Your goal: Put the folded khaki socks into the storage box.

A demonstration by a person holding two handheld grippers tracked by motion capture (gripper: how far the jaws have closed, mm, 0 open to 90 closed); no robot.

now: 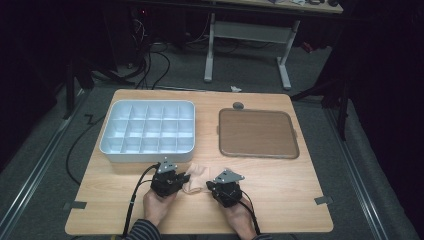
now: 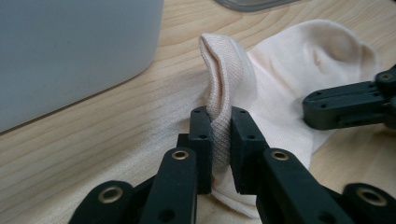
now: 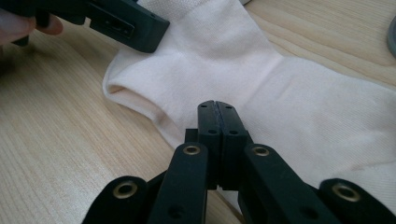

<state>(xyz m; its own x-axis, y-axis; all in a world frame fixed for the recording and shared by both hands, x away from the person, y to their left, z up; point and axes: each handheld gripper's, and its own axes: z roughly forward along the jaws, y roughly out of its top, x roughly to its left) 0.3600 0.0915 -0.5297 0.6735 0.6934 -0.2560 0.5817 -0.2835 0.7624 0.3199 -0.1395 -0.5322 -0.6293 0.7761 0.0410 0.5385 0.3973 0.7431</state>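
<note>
Left gripper [image 2: 219, 135] pinches raised sock [image 2: 280, 88] fold, frame centre – right gripper [image 3: 218, 122] jaws fully together, pinching sock edge, lower centre.

high view looks down from above the table [image 1: 280, 175]; both gripper views sit close, sharing the sock [image 2: 280, 93], perhaps from opposite sides.

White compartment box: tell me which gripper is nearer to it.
Left. The left gripper sits just below the white compartment box; the right gripper is farther right, across the sock.
</note>
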